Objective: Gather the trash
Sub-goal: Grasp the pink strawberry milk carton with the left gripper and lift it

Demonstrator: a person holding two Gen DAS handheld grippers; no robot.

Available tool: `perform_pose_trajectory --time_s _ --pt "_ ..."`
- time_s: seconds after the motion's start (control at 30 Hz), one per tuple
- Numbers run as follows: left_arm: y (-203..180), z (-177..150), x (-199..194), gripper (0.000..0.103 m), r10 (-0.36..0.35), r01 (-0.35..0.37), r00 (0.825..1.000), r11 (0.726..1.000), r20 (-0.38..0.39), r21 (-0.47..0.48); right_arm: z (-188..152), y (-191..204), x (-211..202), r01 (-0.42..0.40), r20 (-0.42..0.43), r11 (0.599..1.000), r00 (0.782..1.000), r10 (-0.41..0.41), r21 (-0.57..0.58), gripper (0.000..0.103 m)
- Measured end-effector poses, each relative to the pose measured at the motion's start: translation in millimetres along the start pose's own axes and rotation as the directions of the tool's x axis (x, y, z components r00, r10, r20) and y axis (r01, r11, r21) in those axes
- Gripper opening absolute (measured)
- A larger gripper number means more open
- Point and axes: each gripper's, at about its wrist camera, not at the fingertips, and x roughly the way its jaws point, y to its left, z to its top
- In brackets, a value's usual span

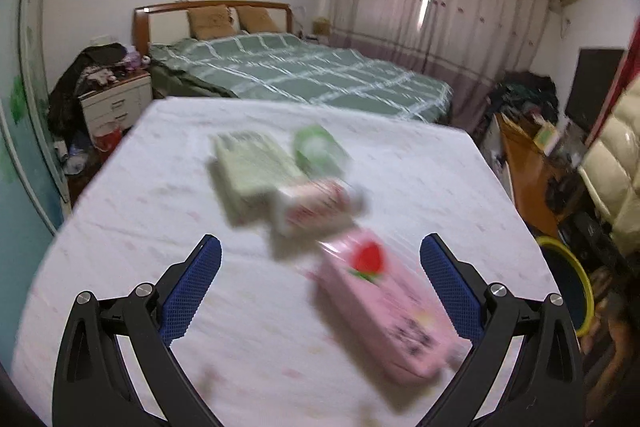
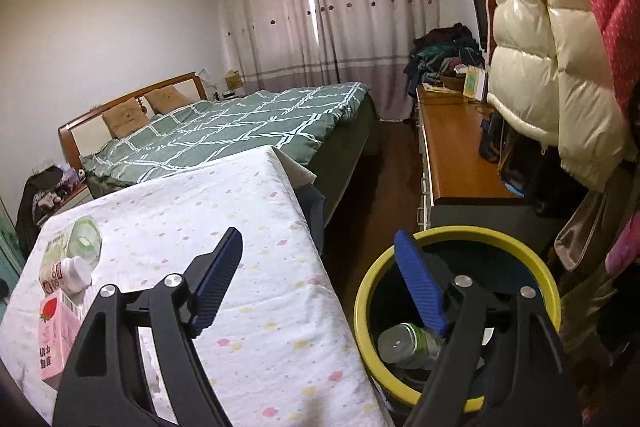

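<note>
A pink strawberry milk carton lies on the white tablecloth, between the open jaws of my left gripper, nearer the right finger. Beyond it lie a small white bottle with a red label, a pale green carton and a green-rimmed cup. The left wrist view is blurred. In the right wrist view, my right gripper is open and empty, over the table edge beside a yellow-rimmed bin holding a clear plastic bottle. The pink carton shows at lower left.
A green checked bed stands beyond the table. A wooden desk runs along the right wall, with a white puffer jacket hanging over it. A nightstand with clothes sits left of the bed.
</note>
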Motion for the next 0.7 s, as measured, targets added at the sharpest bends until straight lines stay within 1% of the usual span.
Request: perform_pose_trajectory --time_s 0.07,0.17,0.3,0.37,0.47,0.57,0.63,0.7 --pt "-20 -10 5 0.098 0.011 -0.01 1.0 0.999 -0.023 0.033 1 -1 2 -0.016 -0.01 1.0 1.0 0.016 0.003 0.076" --pt "-42 -24 23 0.098 0.013 -0.008 0.995 0.998 -0.094 0.056 1 -8 4 -0.039 -0.028 0.999 0.999 0.04 0.034 0.076" --pt "-45 -34 41 0.098 0.026 -0.019 0.983 0.999 -0.184 0.041 1 -21 8 -0.058 -0.046 0.993 0.997 0.063 0.102 0.076" --pt "-37 -35 42 0.098 0.029 -0.027 0.98 1.0 -0.197 0.012 0 -26 10 -0.064 -0.049 0.99 0.996 0.071 0.126 0.076" --pt "-18 -39 40 0.098 0.058 -0.06 0.972 0.998 -0.228 -0.003 0 -29 12 -0.069 -0.059 0.987 0.995 0.078 0.143 0.076" --pt "16 -44 37 0.098 0.093 -0.108 0.96 0.993 -0.263 -0.043 0 -28 12 -0.069 -0.06 0.988 0.995 0.078 0.14 0.076" --pt "39 -47 29 0.098 0.13 -0.153 0.955 0.986 -0.266 -0.069 0 -26 11 -0.068 -0.057 0.989 0.996 0.076 0.133 0.076" --pt "56 -47 23 0.098 0.141 -0.171 0.955 0.981 -0.263 -0.095 0 -22 9 -0.063 -0.057 0.99 0.996 0.071 0.124 0.076"
